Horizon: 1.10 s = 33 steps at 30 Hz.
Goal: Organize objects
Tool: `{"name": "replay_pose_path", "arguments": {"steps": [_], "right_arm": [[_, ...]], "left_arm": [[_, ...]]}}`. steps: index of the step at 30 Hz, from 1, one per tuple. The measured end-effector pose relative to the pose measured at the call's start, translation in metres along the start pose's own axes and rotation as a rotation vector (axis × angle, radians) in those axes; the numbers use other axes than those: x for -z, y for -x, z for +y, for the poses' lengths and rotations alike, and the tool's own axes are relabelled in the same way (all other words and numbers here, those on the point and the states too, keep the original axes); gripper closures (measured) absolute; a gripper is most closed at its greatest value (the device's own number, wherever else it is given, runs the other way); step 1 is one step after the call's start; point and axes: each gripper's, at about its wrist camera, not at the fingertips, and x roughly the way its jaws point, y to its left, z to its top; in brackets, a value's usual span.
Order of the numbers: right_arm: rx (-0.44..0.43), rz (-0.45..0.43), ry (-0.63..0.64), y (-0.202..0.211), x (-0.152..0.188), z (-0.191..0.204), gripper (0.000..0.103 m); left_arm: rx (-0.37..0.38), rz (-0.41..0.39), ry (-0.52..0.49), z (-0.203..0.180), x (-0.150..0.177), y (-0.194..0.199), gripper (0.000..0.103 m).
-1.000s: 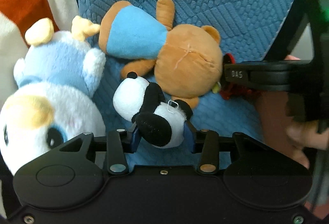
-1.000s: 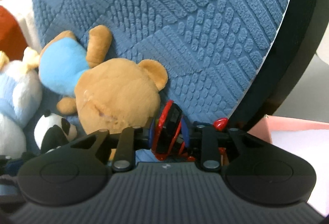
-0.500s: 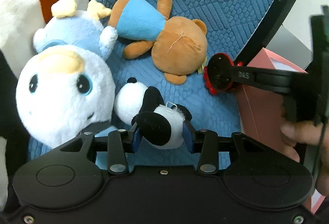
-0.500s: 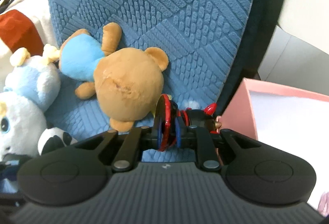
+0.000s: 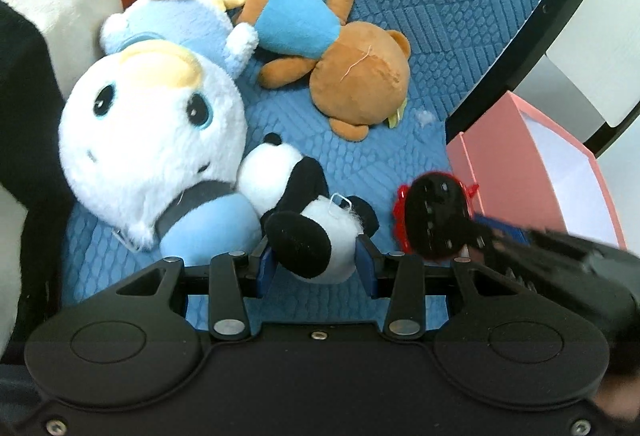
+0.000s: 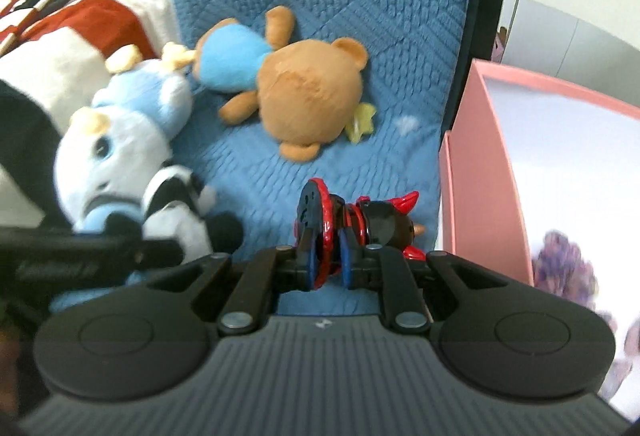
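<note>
Squeezed by the left gripper (image 5: 316, 262) is one panda (image 5: 308, 220); one red toy (image 6: 344, 224) is pinched by the right gripper (image 6: 326, 264); two plush toys lie nearby.

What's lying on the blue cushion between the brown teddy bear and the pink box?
In the right wrist view, a yellow tag by the brown teddy bear and a white fluff bit lie before the pink box; the rest is bare blue cushion.
</note>
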Motion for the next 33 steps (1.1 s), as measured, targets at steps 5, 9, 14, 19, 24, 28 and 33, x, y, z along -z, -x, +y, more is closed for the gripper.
{"name": "replay_pose_path", "arguments": {"steps": [5, 9, 14, 19, 24, 28, 33], "right_arm": [[-0.046, 0.027, -0.041, 0.016, 0.023, 0.003, 0.088], [-0.075, 0.061, -0.117, 0.014, 0.028, 0.001, 0.086], [-0.103, 0.062, -0.271, 0.014, 0.029, -0.008, 0.071], [-0.136, 0.051, -0.441, 0.012, 0.030, -0.024, 0.044], [-0.148, 0.031, -0.596, 0.003, 0.029, -0.040, 0.040], [-0.143, 0.029, -0.725, -0.014, 0.028, -0.054, 0.039], [-0.085, 0.048, -0.778, -0.035, 0.023, -0.061, 0.039]], "left_arm": [[-0.005, 0.010, 0.013, 0.005, 0.010, 0.008, 0.064], [-0.001, 0.001, 0.033, 0.008, 0.007, 0.011, 0.063], [0.058, 0.023, 0.078, 0.011, 0.002, 0.008, 0.038], [0.100, 0.032, 0.125, 0.017, 0.000, 0.007, 0.034], [0.105, 0.035, 0.141, 0.017, -0.002, 0.005, 0.032], [0.101, 0.038, 0.137, 0.016, -0.002, 0.003, 0.032], [0.094, 0.038, 0.125, 0.014, -0.002, 0.002, 0.030]]}}
